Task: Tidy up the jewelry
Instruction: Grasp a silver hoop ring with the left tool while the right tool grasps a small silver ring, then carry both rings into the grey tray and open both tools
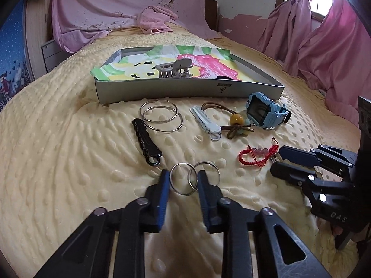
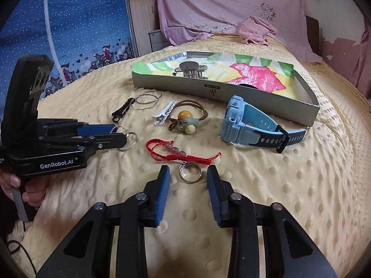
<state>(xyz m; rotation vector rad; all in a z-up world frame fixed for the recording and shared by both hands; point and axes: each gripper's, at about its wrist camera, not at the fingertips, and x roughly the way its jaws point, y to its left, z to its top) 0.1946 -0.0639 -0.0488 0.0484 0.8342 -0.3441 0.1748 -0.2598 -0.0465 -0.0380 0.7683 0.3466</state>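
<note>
My left gripper (image 1: 183, 180) is open, its fingers astride two linked silver rings (image 1: 194, 178) on the yellow blanket; it also shows in the right wrist view (image 2: 120, 134). My right gripper (image 2: 188, 177) is open around a small silver ring (image 2: 189, 173), just short of a red beaded bracelet (image 2: 178, 153). The grey box (image 1: 185, 90) lined with painted paper holds a grey claw clip (image 1: 172, 68). Loose in front of it lie two large hoops (image 1: 161, 115), a black clip (image 1: 146, 141), a white clip (image 1: 205, 121), a brown beaded hair tie (image 1: 234, 121) and a blue watch (image 2: 250, 125).
All lies on a bumpy yellow blanket (image 1: 69, 162) over a bed. Pink cloth (image 1: 153, 20) is bunched at the far end, pink curtains (image 1: 324, 46) hang at the right. A blue dotted fabric (image 2: 69, 23) stands at the left.
</note>
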